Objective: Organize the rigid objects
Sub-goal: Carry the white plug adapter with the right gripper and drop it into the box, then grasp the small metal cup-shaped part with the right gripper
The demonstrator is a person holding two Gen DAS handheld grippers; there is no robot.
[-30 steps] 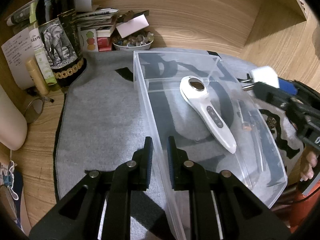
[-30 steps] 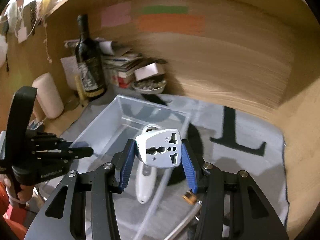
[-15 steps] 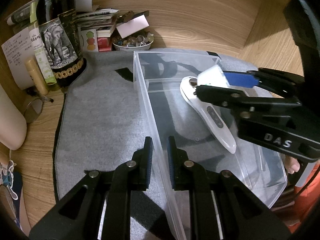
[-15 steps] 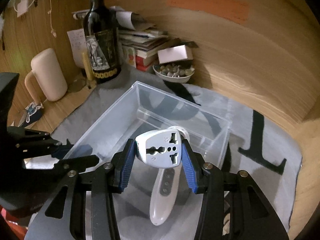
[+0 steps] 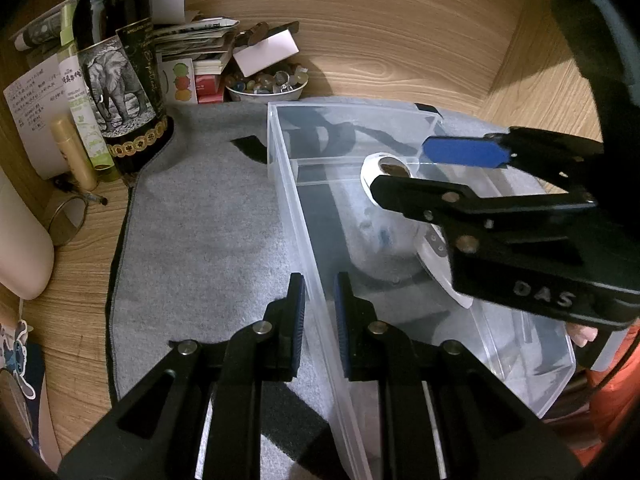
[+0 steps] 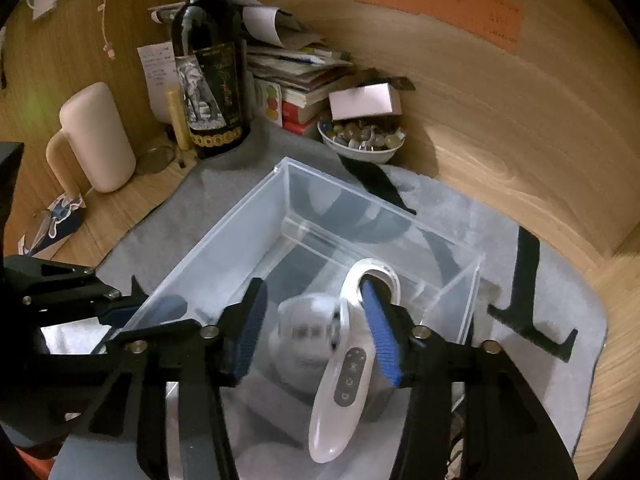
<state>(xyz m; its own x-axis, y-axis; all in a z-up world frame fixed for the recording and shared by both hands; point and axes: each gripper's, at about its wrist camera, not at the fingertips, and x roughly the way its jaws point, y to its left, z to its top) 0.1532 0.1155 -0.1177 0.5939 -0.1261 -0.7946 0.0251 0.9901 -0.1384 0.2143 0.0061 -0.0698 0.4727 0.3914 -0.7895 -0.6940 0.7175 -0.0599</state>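
A clear plastic bin point(image 5: 280, 184) point(image 6: 224, 236) stands on a grey mat. A white handheld device point(image 6: 344, 376) point(image 5: 436, 264) lies in it. A white plug adapter point(image 6: 304, 332), blurred by motion, lies in the bin beside the device; it also shows in the left wrist view point(image 5: 380, 240). My right gripper point(image 6: 316, 332) is open and empty above the bin, over the adapter. My left gripper point(image 5: 318, 312) is shut on the bin's left wall near the front.
A dark wine bottle point(image 5: 116, 80) point(image 6: 212, 80), stacked books and papers point(image 6: 296, 76), a bowl of small stones point(image 6: 362, 140) and a cream mug point(image 6: 94, 136) stand at the back and left. Wooden walls enclose the desk.
My right gripper moved over the bin and opened; the white adapter left its fingers and dropped into the bin. My left gripper kept its hold on the wall.
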